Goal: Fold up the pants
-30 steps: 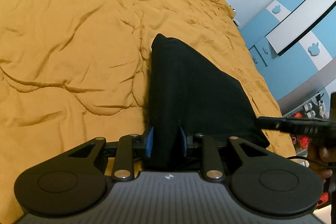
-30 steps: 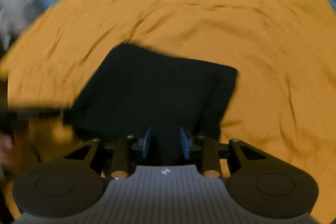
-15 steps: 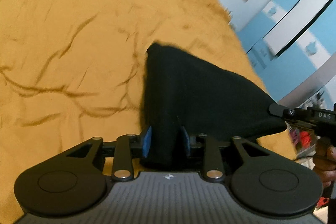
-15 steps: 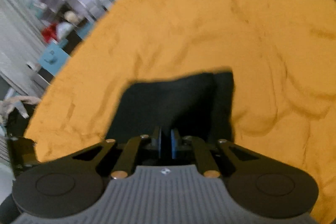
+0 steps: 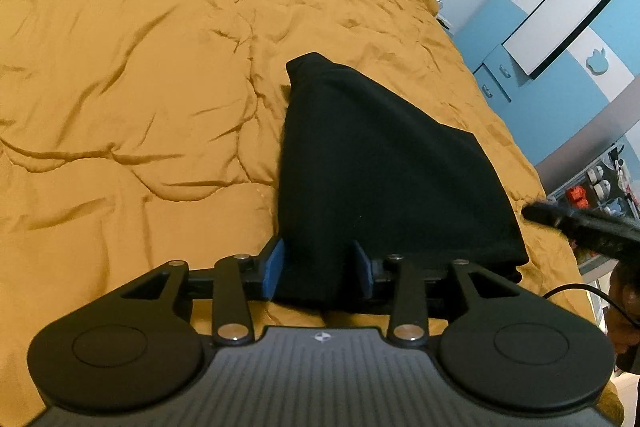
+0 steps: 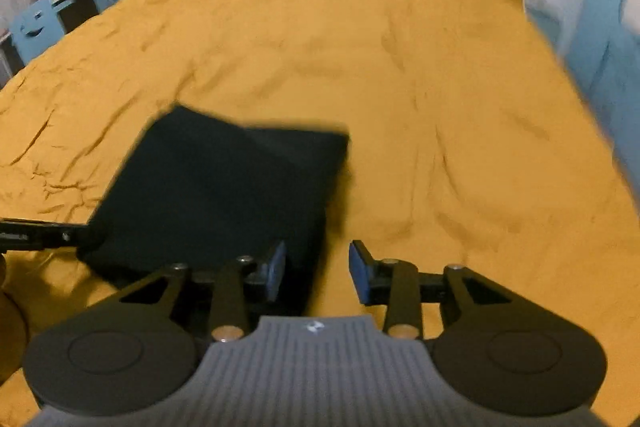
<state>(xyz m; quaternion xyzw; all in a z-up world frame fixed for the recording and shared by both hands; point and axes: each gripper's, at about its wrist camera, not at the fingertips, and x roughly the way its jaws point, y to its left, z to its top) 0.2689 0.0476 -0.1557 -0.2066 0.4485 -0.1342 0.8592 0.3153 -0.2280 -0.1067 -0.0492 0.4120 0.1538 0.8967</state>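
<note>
left gripper [image 5: 318, 269] jaws opening around the near edge of the folded pants [image 5: 384, 179] at 6 o'clock on the bed [image 5: 140, 67], right gripper [image 6: 316, 271] reopened after a pinch, fold seemingly finished.

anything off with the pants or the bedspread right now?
Nothing stands out. The pants lie folded and compact on the bedspread, which is wrinkled but not bunched. Both grippers' jaws are opening; the left gripper straddles the pants' near edge, and the right gripper sits at their corner.
</note>
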